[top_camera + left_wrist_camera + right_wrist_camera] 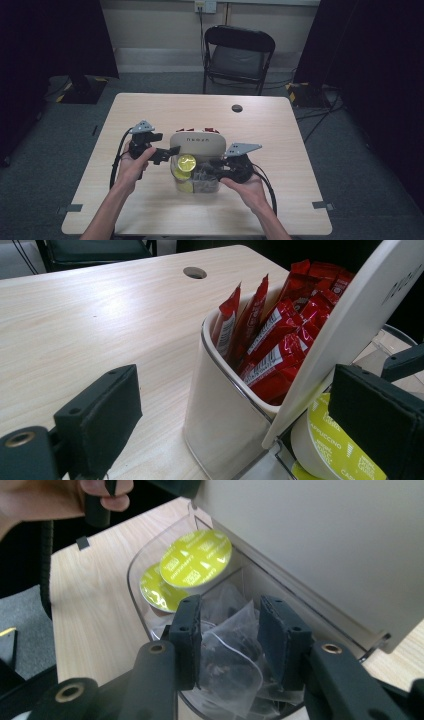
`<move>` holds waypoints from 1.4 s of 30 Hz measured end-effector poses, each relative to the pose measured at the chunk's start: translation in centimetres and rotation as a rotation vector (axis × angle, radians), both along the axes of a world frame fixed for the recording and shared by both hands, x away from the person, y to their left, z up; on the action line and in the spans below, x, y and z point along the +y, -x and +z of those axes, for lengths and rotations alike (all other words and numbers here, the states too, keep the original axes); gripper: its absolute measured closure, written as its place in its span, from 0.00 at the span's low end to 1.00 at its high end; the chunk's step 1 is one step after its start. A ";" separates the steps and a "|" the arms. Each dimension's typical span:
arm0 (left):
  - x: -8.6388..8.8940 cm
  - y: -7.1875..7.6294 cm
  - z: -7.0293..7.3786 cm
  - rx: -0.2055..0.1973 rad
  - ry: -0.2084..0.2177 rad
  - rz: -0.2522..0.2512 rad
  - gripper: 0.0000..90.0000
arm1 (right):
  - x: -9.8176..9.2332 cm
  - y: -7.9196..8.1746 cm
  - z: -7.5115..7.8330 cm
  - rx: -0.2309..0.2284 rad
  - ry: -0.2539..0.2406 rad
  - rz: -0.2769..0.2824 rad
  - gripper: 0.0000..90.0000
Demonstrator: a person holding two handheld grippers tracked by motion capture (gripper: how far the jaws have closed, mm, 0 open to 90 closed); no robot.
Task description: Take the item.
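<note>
A: Status on the clear sachet?

B: Lies in the clear front bin of the organiser, bench centre. Right tongs straddle it, jaws apart on either side, pads at or near the film; can't confirm contact. Not lifted.

A: Left side?

B: Left tongs wide apart at the organiser's 9 o'clock end, one pad by the yellow-green capsule, nothing clamped. Judged: steadying or waiting.

A: Progress?

B: Early, by my read. Approach done; closing, lifting out and placing all remain. More sachets packed beneath, so risk of dragging a neighbour.

A: Other contents?

B: Two capsules at the bin's 9 o'clock end, stacked. Red stick packets upright in the white rear compartment, 12 o'clock side, behind the tilted lid.

A: Surface, room?

B: Light wood bench, cable hole at 1 o'clock. Folding chair beyond at 12. Grey carpet, dark curtains both sides, wall socket behind.
</note>
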State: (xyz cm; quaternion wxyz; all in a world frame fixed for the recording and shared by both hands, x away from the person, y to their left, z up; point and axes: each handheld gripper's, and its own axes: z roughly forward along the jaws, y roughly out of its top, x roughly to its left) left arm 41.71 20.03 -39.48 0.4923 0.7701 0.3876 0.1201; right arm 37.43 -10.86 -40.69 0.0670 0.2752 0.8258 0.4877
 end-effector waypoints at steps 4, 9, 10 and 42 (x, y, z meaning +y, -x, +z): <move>0.0 -0.1 -0.1 0.004 0.006 -0.003 0.06 | 0.1 -0.1 -0.2 0.002 0.009 0.007 0.69; 0.0 0.0 -0.1 0.006 0.006 0.003 0.06 | 0.2 -0.1 -0.4 0.013 0.017 0.009 0.71; 0.0 0.0 0.0 0.006 -0.003 0.005 0.06 | 0.2 -0.1 -0.4 0.014 0.013 0.008 0.73; -0.1 0.1 -0.2 0.010 0.003 0.003 0.08 | -0.3 0.4 0.4 0.016 -0.062 0.016 1.00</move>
